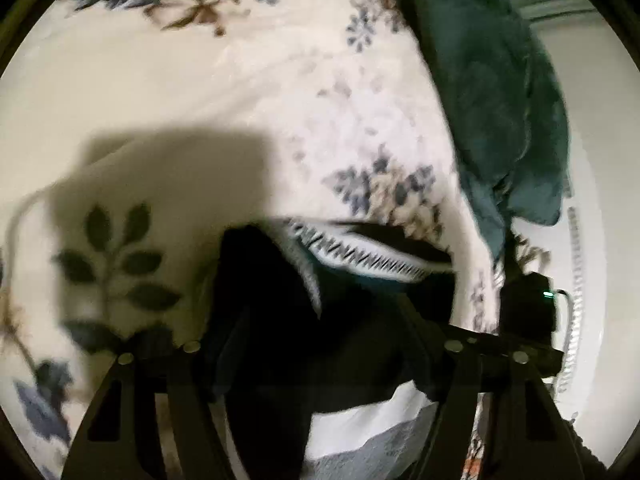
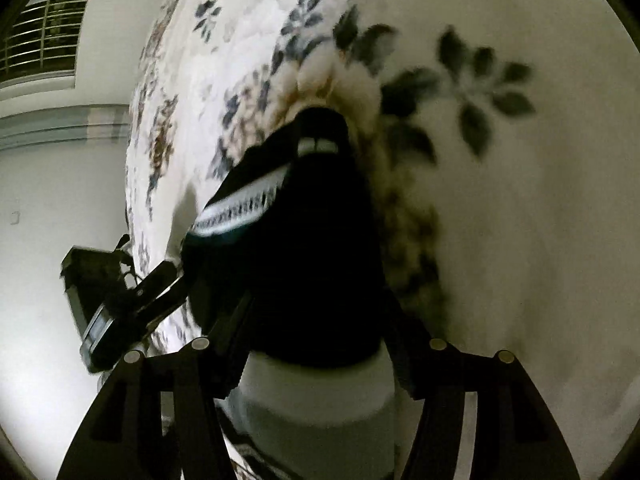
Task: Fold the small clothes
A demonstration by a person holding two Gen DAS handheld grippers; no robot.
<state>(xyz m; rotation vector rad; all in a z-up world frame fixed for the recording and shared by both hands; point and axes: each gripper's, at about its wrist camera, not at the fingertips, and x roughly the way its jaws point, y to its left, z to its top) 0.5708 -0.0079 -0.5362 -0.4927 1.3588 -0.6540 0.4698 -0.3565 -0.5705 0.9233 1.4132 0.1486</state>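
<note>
Floral bedspread [image 1: 168,92] underneath, with a teal cloth [image 1: 500,92] heaped at its edge. Dark garment [image 2: 304,248] with white zigzag-trimmed band, bunched and blurred, lifted above the bed. Pinched between left gripper [image 1: 320,304] and right gripper [image 2: 316,312], both clamped on its fabric.

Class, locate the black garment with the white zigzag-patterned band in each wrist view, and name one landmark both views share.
Left wrist: black garment sits lower centre, between the left gripper's fingers.
Right wrist: black garment fills the centre, between the right gripper's fingers.
Shared landmark: its white zigzag band, over the floral bedspread.
</note>
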